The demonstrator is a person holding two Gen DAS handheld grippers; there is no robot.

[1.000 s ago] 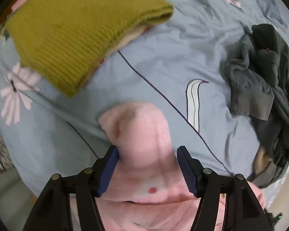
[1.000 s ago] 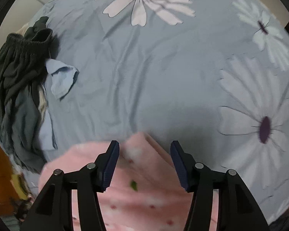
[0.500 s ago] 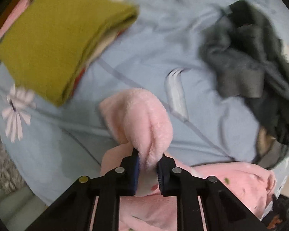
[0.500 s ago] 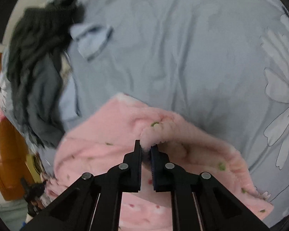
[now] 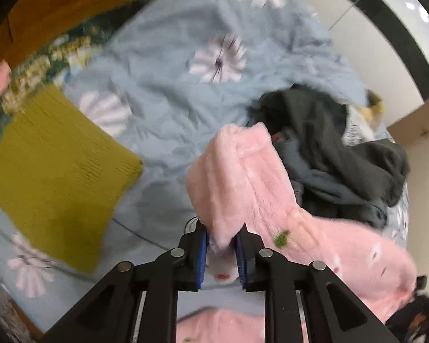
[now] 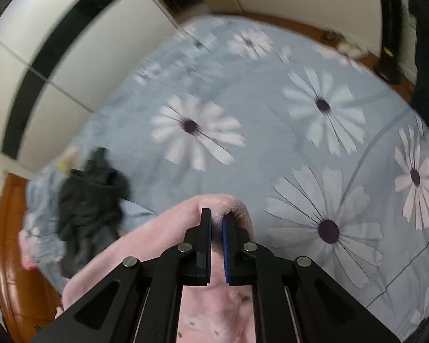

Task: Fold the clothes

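Observation:
A fluffy pink garment with small spots hangs lifted over the blue daisy bed cover. My left gripper pinches a thick fold of it; its jaws are opening slightly, and the blue pads still press on the fabric between them. In the right wrist view the same pink garment drapes over and around my right gripper, which is shut on another edge of it. The garment stretches from one gripper toward the other, with its lower part hidden below the fingers.
A folded olive knit sweater lies left on the bed. A heap of dark clothes sits right of the pink fabric, seen as dark clothes at left. A wooden bed frame borders the bed. A cardboard box stands beyond.
Both grippers went from open around the pink garment to shut on it, then rose with it. The bed has dropped away and more of the room shows.

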